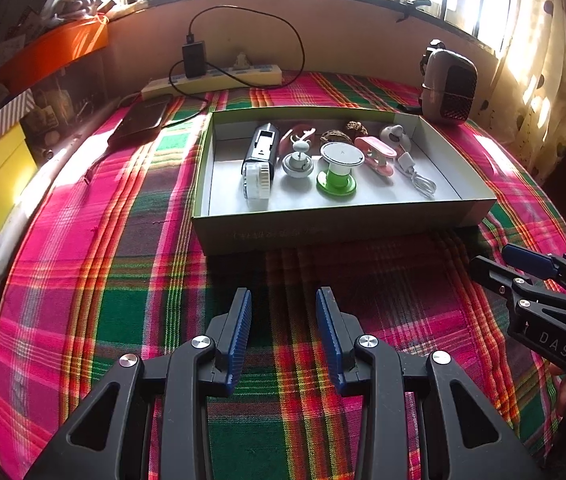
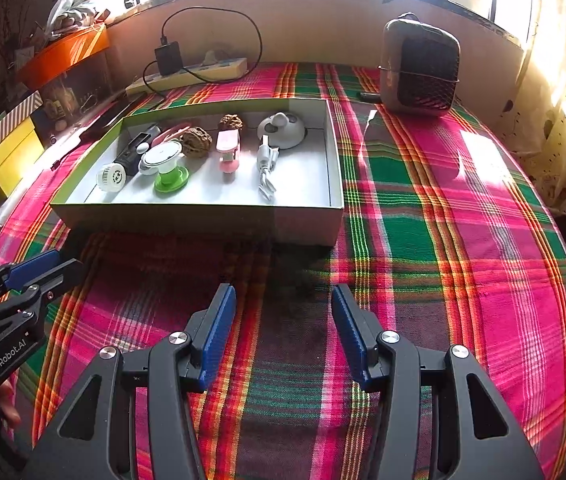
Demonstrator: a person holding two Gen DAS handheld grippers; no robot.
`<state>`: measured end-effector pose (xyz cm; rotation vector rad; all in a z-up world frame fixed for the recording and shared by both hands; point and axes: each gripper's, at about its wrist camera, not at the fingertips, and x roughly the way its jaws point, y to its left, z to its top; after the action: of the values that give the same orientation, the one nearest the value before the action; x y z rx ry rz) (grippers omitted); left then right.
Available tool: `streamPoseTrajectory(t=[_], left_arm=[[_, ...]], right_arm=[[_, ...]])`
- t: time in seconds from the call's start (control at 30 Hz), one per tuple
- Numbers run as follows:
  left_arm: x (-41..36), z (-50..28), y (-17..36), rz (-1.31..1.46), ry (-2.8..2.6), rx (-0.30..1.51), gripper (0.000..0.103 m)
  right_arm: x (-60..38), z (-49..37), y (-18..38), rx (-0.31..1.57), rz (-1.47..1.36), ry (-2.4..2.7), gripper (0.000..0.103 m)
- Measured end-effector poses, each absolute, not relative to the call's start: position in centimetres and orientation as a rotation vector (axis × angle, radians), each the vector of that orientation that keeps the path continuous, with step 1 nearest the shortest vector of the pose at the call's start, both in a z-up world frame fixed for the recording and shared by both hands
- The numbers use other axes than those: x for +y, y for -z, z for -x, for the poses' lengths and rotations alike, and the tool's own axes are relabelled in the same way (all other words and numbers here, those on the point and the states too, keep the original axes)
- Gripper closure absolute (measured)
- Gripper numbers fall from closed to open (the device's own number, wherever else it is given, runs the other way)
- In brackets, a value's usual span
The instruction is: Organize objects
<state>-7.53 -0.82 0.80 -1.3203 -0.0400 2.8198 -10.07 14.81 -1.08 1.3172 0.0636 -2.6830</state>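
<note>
Both grippers hang over the plaid cloth, nothing in them.

The left gripper [image 1: 283,300] and right gripper [image 2: 283,298] have their jaws spread, just in front of the shallow box [image 1: 323,228]. Inside it sit a black torch [image 1: 258,160], a green-based stand [image 1: 337,172], a pink clip [image 1: 377,156] and a white cable [image 1: 419,176].

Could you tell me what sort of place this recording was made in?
Most likely a room in a home, at a table by a window. A plaid cloth covers the table, a power strip with a charger lies along the wall, and a small heater stands near the curtain.
</note>
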Motion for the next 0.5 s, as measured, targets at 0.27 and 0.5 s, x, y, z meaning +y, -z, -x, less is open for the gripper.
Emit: streamPoseTrajectory(t=[0.27,0.5], left_arm=[[-0.58,7.54,-0.17,1.343,-2.824,-0.023,0.071],[-0.36,7.61,-0.13,1.337,-2.846,-0.007,0.071]], right_arm=[[15.11,9.86,1.67,0.098,-1.332,2.694,0.052],[15.67,9.85,1.8,0.094,-1.336,2.726,0.04]])
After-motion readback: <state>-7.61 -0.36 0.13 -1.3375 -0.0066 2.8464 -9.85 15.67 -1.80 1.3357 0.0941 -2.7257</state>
